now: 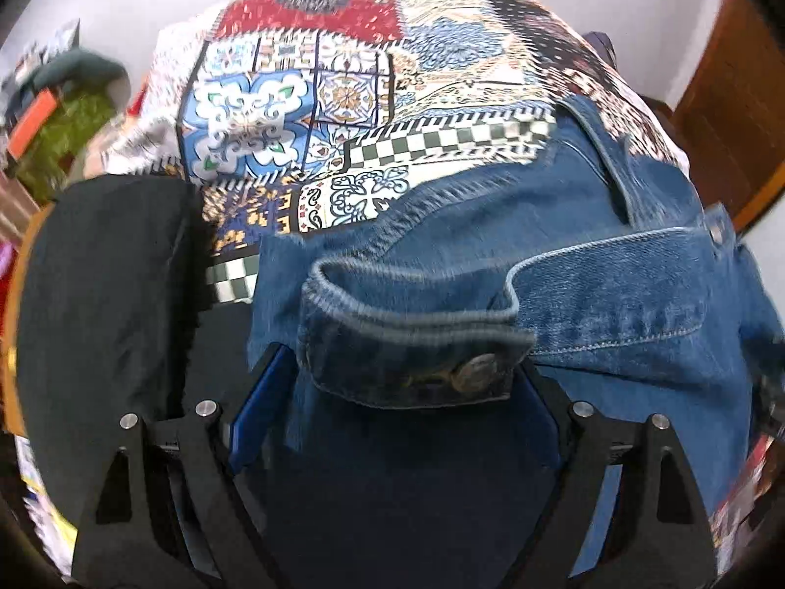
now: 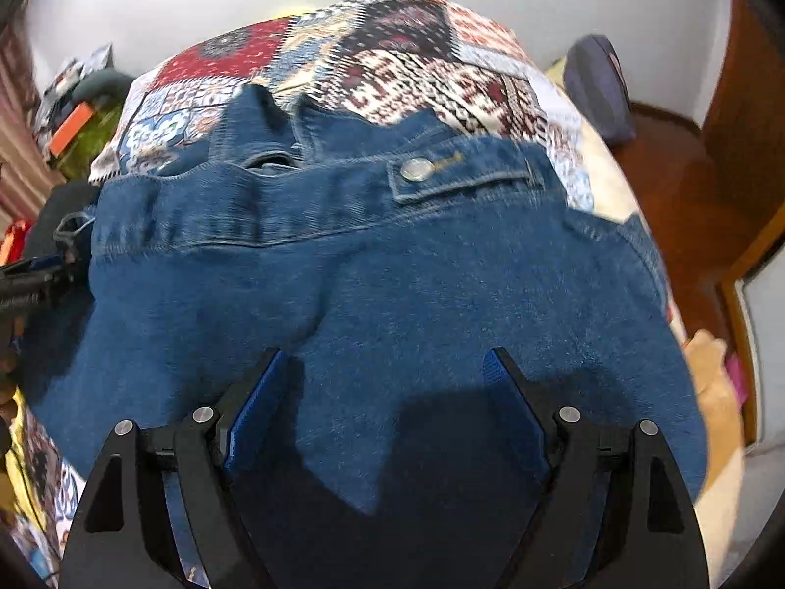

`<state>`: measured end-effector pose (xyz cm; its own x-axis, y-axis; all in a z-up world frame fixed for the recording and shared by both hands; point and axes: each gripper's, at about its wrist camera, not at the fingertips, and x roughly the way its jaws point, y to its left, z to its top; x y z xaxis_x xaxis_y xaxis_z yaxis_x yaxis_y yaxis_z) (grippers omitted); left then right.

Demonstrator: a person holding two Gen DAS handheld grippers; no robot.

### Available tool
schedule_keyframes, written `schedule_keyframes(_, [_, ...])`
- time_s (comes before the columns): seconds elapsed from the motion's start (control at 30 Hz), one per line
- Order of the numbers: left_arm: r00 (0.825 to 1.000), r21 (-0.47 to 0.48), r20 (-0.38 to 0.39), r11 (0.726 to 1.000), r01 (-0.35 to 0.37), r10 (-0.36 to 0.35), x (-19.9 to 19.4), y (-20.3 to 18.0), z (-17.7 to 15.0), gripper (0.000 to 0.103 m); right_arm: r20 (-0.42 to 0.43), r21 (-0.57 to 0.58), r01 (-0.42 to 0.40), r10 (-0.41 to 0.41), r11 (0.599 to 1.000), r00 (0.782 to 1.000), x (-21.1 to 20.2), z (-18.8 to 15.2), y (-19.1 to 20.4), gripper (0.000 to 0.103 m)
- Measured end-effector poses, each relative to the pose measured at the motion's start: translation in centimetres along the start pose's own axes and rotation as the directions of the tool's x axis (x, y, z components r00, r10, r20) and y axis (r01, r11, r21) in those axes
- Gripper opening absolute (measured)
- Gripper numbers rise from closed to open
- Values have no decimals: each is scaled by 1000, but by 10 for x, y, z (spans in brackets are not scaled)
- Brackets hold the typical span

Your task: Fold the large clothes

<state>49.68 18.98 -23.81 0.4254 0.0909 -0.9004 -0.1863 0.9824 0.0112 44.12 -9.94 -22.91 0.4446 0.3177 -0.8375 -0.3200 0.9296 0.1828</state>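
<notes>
Blue denim jacket (image 2: 392,270) lies spread on the patchwork-print bedspread (image 1: 304,98), right under both tools, its snap-buttoned cuff (image 1: 412,343) crumpled between the left gripper's (image 1: 392,368) blue pads (image 1: 255,422) — jaws wide, not pinching. Over on the right, the right gripper (image 2: 387,373) hangs spread apart above plain denim, nothing between the jaws being squeezed. The buttoned band (image 2: 461,172) runs crosswise just ahead of it. The left looks nearer a graspable edge; the cuff's length sits across its jaws.
</notes>
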Motion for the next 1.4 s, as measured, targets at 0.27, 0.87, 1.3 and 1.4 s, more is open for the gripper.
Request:
schedule_keyframes(0.27, [998,28,33,998,-58,57,-15,-13,-4,86,6,-27,37,-36,999,999,-17,-8,7,79])
schedule_keyframes(0.87, [962,-127,251,981,148,-112,-142,28,-98,86,199,-133,14,13,991,980,-110,-16,56,83])
schedule_keyframes(1.3, [920,-388,99,836,388,-380,-54,49,-144,86,42,-159,-16,23,987,999,-45,-38,80,83])
schedule_keyframes(1.4, [893,-407,121,799,442,-433,-42,45,-135,85,5,-155,-20,21,988,1000,-33,-44,77,83])
